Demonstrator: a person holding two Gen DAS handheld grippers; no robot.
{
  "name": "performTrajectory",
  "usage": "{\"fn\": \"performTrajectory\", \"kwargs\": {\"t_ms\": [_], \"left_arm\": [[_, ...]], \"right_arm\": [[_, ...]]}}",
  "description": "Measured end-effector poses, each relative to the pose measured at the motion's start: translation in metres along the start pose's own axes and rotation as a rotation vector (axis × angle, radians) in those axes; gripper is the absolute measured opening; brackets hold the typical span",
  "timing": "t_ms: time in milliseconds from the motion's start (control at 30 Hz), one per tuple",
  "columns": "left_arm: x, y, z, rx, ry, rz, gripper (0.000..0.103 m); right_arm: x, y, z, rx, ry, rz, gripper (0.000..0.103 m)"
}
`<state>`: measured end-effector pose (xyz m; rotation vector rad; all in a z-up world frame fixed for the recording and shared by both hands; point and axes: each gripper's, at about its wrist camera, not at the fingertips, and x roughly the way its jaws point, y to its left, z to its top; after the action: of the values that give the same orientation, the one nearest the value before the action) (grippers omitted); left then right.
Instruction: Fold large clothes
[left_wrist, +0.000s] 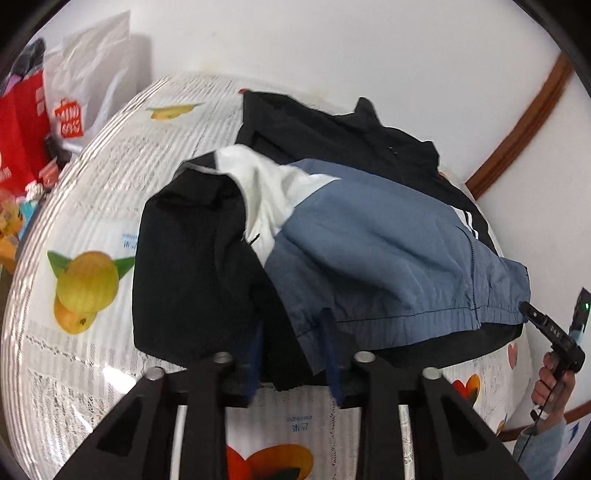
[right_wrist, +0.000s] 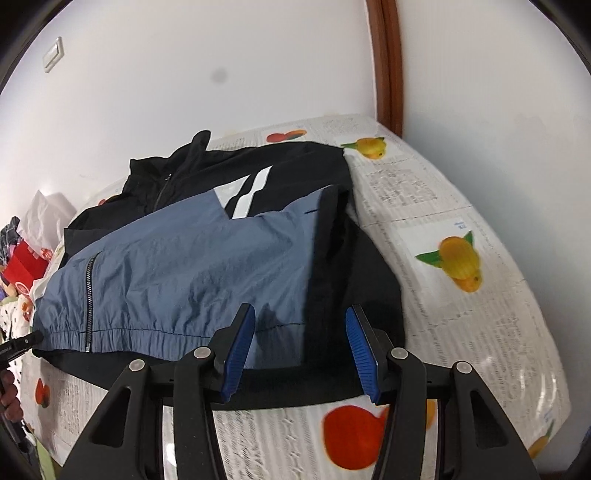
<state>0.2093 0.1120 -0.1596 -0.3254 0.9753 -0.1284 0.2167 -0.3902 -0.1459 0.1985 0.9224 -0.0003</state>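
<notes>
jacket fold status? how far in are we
Done: the jacket lies zip-up on the fruit-print tablecloth, with both sides turned in over the middle. In hand: nothing is gripped. The right gripper stands open at the near hem, and the left gripper is open at the hem too, its pads partly behind cloth. Left: the hem-to-collar fold, since the collar is still exposed.

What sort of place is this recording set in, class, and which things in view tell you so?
Probably a room in a home. A table with a fruit-print cloth stands against a white wall with a light switch; a jacket lies on it, and shopping bags are piled at one end.
</notes>
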Motion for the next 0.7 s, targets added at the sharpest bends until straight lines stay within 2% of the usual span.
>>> {"fn": "performTrajectory", "kwargs": {"t_ms": [67,200,233,300,500,700], "left_arm": [[-0.006,-0.006,0.002,0.027,-0.021,0.000,0.019],[-0.025,-0.014,0.013,0.061,-0.089,-0.022,0.017],[-0.029,-0.015,0.016,0.064,-0.106,-0.031,0.016],[-0.037,-0.018,0.024,0.080,-0.143,-0.037,0.016],[-0.038,-0.021,0.057,0.082,-0.194,-0.034,0.015],[-0.020,-0.024,0.094,0.079,-0.204,-0.026,0.015]], "right_arm": [[0.005,0.006,0.000,-0.015,0.010,-0.001,0.049],[0.019,0.017,0.002,-0.058,0.049,-0.093,0.023],[0.017,0.016,0.004,-0.043,0.043,-0.068,0.015],[0.009,0.019,0.010,-0.045,0.020,-0.016,0.012],[-0.022,0.027,0.041,-0.049,-0.139,0.087,0.011],[-0.010,0.029,0.080,-0.006,-0.191,0.121,0.011]]}}
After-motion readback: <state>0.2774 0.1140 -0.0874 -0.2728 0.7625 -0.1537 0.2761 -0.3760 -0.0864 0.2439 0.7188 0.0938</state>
